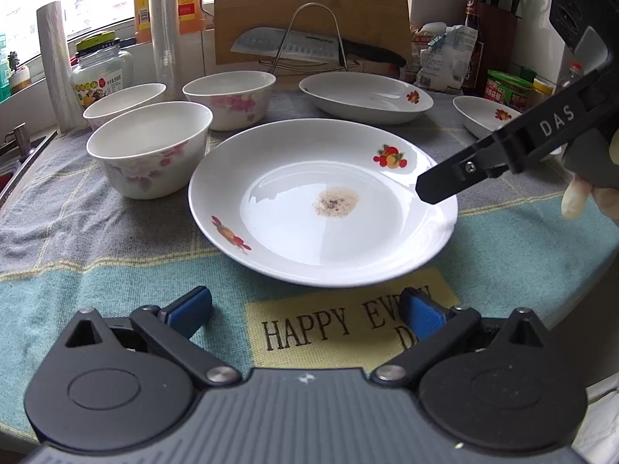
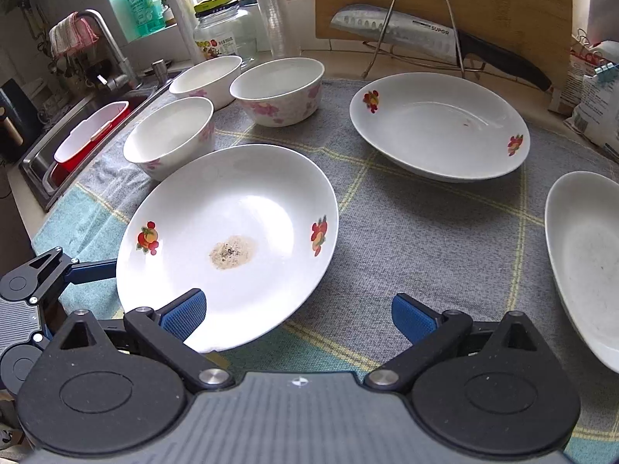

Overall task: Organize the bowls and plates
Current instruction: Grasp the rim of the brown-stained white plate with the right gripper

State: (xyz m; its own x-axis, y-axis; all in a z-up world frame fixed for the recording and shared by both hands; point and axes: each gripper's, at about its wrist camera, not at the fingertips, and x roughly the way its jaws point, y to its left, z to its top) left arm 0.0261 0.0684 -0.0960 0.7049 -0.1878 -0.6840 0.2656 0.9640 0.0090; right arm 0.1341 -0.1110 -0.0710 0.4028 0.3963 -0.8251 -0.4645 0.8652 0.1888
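Observation:
A white plate [image 1: 321, 201] [image 2: 228, 239] with fruit prints and a brown stain in its middle lies on the cloth. My left gripper [image 1: 305, 309] is open just short of the plate's near rim, and its blue finger [image 2: 93, 270] reaches the plate's left edge. My right gripper [image 2: 300, 315] is open; one finger [image 1: 441, 185] hovers over the plate's rim, the other over the cloth. Three floral bowls [image 1: 151, 147] [image 1: 123, 104] [image 1: 232, 96] stand at the left. Two more plates [image 2: 437, 123] [image 2: 588, 255] lie to the right.
A cleaver on a wire rack [image 2: 410, 27] and a wooden board [image 1: 309, 0] stand at the back. A sink [image 2: 77, 143] with a red-and-white basin lies beyond the cloth's left edge. Jars, bottles and bags [image 1: 445, 58] line the back and right.

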